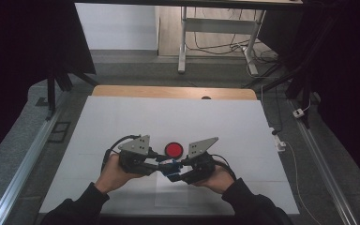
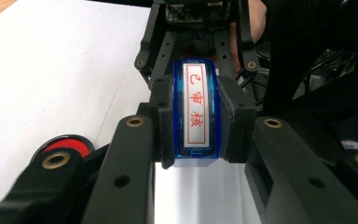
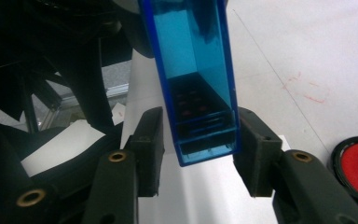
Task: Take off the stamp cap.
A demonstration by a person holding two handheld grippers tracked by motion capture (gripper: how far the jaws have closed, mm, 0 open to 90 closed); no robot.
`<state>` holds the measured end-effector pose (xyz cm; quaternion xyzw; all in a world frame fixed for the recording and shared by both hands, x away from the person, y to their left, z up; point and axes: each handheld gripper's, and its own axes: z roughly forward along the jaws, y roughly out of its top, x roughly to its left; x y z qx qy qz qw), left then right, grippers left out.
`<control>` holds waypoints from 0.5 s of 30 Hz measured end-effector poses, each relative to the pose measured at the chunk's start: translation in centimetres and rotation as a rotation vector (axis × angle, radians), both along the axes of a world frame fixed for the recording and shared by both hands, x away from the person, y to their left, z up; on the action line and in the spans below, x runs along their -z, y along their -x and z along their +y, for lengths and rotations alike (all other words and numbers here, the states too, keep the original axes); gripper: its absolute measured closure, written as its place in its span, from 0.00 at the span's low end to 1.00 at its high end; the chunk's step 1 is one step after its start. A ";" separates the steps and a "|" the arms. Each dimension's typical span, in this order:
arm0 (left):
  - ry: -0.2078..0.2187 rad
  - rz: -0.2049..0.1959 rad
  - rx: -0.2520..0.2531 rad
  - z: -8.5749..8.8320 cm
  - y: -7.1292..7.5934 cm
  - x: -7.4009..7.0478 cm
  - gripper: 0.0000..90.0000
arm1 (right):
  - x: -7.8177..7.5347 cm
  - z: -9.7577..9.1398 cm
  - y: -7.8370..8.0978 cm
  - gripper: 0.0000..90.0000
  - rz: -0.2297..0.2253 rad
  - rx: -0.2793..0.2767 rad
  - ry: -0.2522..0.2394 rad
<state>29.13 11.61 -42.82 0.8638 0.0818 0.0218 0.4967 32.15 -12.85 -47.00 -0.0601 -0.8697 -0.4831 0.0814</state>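
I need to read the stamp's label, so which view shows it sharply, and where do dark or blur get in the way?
Left gripper view: the stamp is lit and sharp, its red characters readable; the near jaws are soft. Right gripper view: the stamp's blue case is clear, the left side dark. High view: corners black, the stamp tiny.

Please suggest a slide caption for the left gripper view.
Left gripper shut on a blue stamp, red ink pad beside it.

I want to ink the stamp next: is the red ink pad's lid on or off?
Off, as far as shows: the ink pad lies on the white table with its red surface exposed inside the black rim; no lid covers it.
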 end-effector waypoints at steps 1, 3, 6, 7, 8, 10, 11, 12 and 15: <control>0.002 -0.002 0.001 0.0 0.0 0.0 0.78 | 0.0 0.0 0.0 0.66 -0.003 0.001 0.002; 0.003 -0.010 0.004 0.0 0.1 0.0 0.78 | 0.0 -0.1 0.0 0.68 -0.001 -0.007 -0.006; 0.008 -0.017 0.007 0.0 0.1 0.0 0.78 | -0.1 -0.2 -0.1 0.71 0.000 -0.016 -0.015; 0.014 -0.019 0.009 0.0 0.1 0.0 0.78 | -0.1 -0.2 0.0 0.73 0.008 -0.019 -0.027; 0.018 -0.020 0.009 0.1 0.1 -0.1 0.78 | -0.2 -0.2 -0.1 0.73 0.010 -0.026 -0.034; 0.029 -0.018 0.013 0.2 0.1 -0.1 0.78 | -0.2 -0.3 -0.2 0.74 0.016 -0.029 -0.043; 0.032 -0.019 0.015 0.2 0.1 -0.1 0.78 | -0.2 -0.3 -0.2 0.75 0.021 -0.034 -0.048; 0.034 -0.022 0.017 0.2 0.1 -0.1 0.78 | -0.2 -0.3 -0.2 0.75 0.020 -0.040 -0.051; 0.044 -0.019 0.019 0.3 0.1 -0.2 0.78 | -0.3 -0.4 -0.3 0.76 0.020 -0.051 -0.065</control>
